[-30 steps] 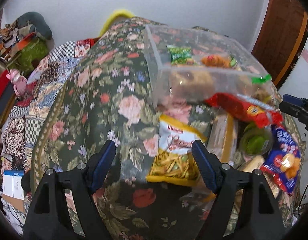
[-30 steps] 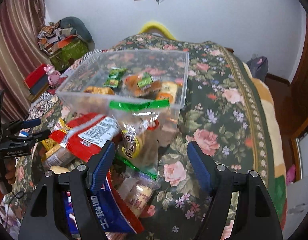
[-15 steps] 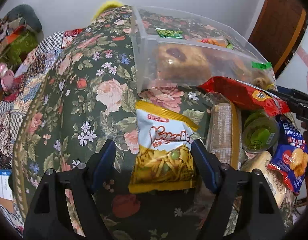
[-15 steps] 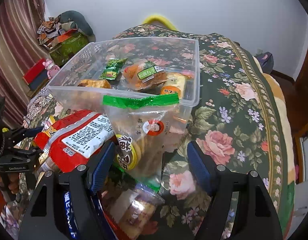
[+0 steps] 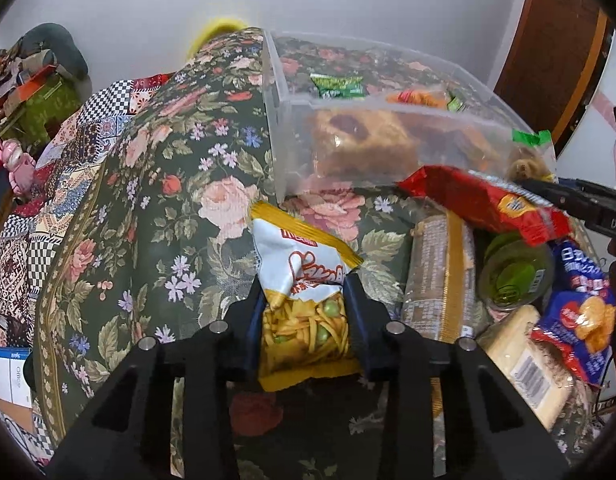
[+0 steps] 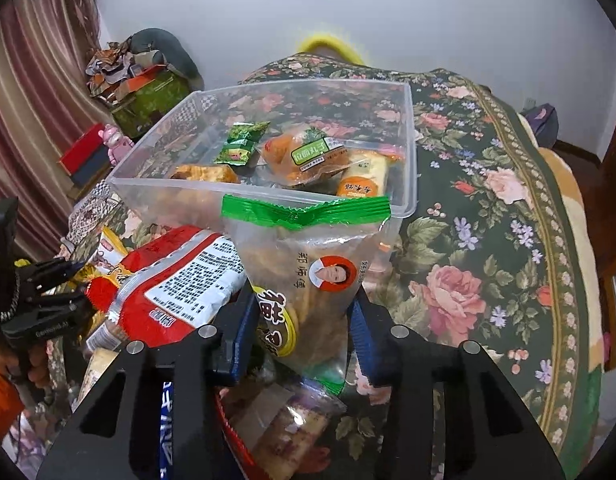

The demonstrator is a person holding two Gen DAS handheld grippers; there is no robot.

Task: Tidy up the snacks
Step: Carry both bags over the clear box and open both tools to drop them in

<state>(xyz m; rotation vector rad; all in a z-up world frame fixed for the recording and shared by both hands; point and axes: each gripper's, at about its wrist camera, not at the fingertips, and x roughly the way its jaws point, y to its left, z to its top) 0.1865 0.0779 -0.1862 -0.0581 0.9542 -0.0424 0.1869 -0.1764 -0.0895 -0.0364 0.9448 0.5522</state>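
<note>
two bags are pinched at once. at 6 o'clock in the left wrist view, the left gripper [image 5: 304, 312] is clenched on the yellow snack bag [image 5: 304, 300], which lies on the floral cloth [image 5: 148, 216] just short of the clear bin [image 5: 372, 136]: light, crinkly, slippery film, best held mid-body. the right gripper [image 6: 304, 320] grips the green-topped clear bag [image 6: 308, 272] at its lower half, its top leaning on the bin's near wall; the contents look crushable, so squeeze gently.
</note>
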